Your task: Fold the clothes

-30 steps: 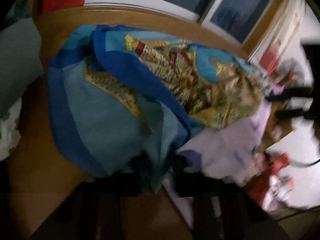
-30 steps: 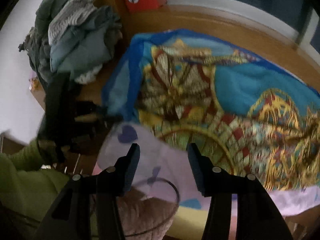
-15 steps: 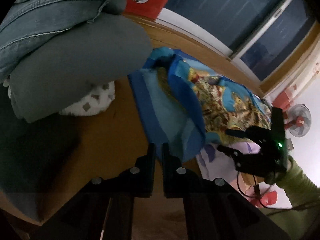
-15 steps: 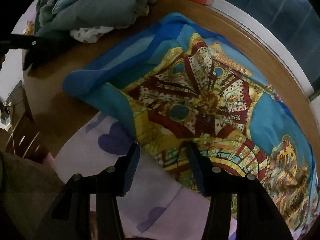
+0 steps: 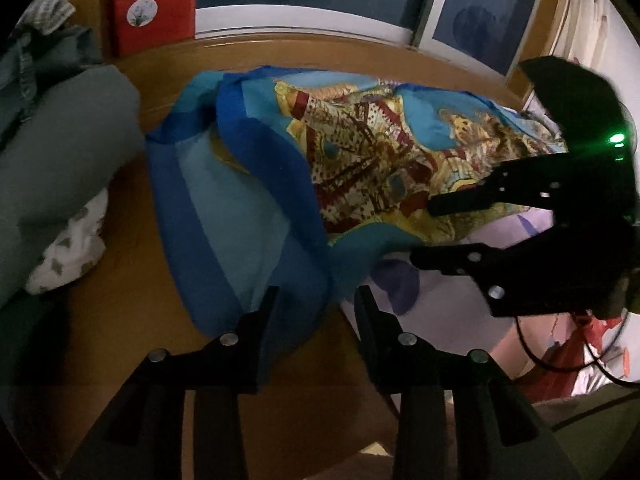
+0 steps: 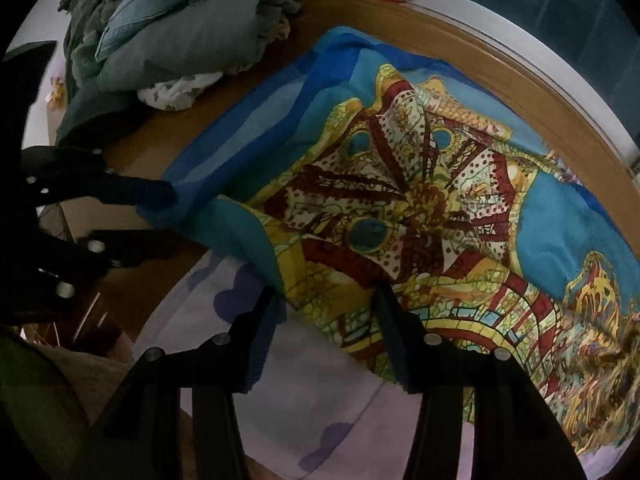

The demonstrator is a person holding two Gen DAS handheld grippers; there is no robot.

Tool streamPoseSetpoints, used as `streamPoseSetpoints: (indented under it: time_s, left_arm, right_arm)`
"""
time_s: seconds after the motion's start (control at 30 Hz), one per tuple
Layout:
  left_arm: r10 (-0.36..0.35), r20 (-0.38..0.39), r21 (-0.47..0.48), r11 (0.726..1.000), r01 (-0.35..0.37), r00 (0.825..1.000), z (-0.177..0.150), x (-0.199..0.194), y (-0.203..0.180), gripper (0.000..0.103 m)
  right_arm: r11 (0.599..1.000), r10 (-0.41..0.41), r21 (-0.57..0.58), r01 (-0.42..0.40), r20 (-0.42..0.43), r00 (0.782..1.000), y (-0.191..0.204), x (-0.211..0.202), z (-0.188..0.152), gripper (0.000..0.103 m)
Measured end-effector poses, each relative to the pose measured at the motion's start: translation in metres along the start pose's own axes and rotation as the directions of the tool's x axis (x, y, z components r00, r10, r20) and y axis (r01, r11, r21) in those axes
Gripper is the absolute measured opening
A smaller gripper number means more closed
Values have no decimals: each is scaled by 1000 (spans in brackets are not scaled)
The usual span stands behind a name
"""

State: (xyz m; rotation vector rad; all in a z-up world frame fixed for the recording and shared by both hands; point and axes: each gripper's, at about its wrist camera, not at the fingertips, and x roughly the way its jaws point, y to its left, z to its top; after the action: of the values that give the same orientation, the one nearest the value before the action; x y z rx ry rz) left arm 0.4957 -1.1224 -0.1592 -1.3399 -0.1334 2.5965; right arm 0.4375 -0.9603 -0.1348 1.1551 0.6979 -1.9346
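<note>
A blue cloth with a yellow and red pattern (image 5: 360, 152) lies spread and partly folded on the wooden table (image 5: 128, 280); it also shows in the right wrist view (image 6: 400, 200). My left gripper (image 5: 316, 300) is open, its jaws at the cloth's near blue corner; in the right wrist view it (image 6: 160, 216) straddles that corner. My right gripper (image 6: 324, 300) is open over the cloth's near edge, and shows in the left wrist view (image 5: 420, 232). A lilac cloth with purple hearts (image 6: 312, 380) lies under the blue one.
A pile of grey, denim and white spotted clothes (image 6: 180, 40) sits at the table's left end, also in the left wrist view (image 5: 52, 152). A red box (image 5: 156, 4) stands against the window sill. The table's front edge is near my grippers.
My left gripper was shut half a second ago and is now open, and it has moved right onto the cloth's blue corner. My right gripper has come lower and closer to the cloth's near edge.
</note>
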Motion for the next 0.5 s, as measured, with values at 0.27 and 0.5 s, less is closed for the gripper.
streamPoseSetpoints:
  time_s: [0.27,0.5]
  left_arm:
    - [-25,-13,-123,992,23,1000,0,9,25,2]
    - [36,24,-309,951,-27,999,-6,-38,76,1]
  right_arm:
    - [998,25,54,-26,14,1000,-9,4,-8,50]
    - [993,39,107,-43,38,998,-19,10,-14,50]
